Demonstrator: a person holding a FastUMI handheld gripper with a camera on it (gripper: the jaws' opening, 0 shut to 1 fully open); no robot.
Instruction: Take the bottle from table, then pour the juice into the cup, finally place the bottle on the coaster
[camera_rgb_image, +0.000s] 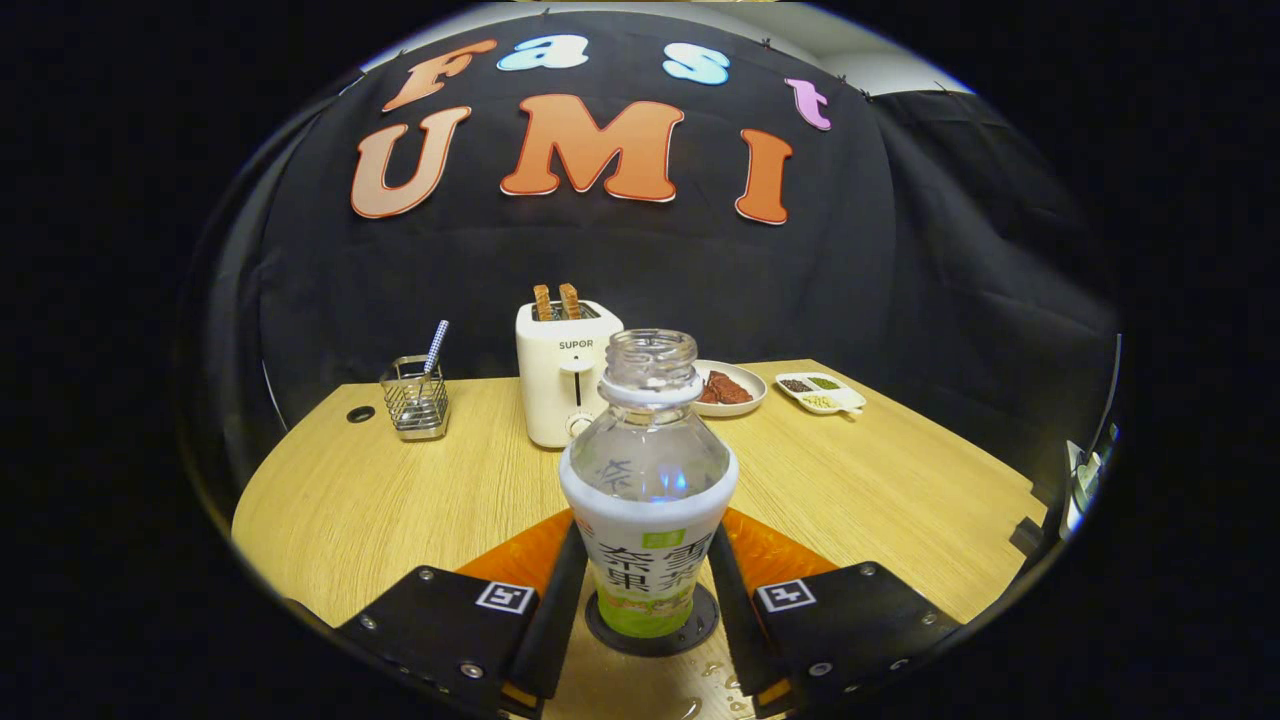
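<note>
So the gripper (648, 600) has its two fingers closed in narrow on the bottle (648, 500), one on each side of the label, and both look to be pressing the lower body. Grabbing it low on the fat part makes sense: the neck is slick and narrow, and a low grip keeps it upright.

The bottle stands straight up between the fingers, cap off, mouth open at 12 o'clock from the fingertips. It's sitting right on the dark round coaster (690, 625), whose rim peeks out around the base. There are a few drops of liquid (715, 680) on the table (880, 490) at roughly 5 o'clock from the coaster. My guess is the pour is over and this is the set-down, with only the release left, though I can't see the cup to confirm it. The upper part of the bottle looks clear; the label hides how much is left.

Further out past the bottle: a white toaster (565, 375) with two slices of toast (556, 300) sticking up at about 11 o'clock, a wire utensil holder (415, 398) with a checked handle in it off at 10 o'clock, a plate of something reddish-brown (730, 388) at 1 o'clock, and a little divided dish (820, 392) with bits in each section beyond that. All of it's well apart from the bottle, so opening up and backing straight out shouldn't bump anything. I'd just watch the wet spot and not drag the bottle sideways.
</note>
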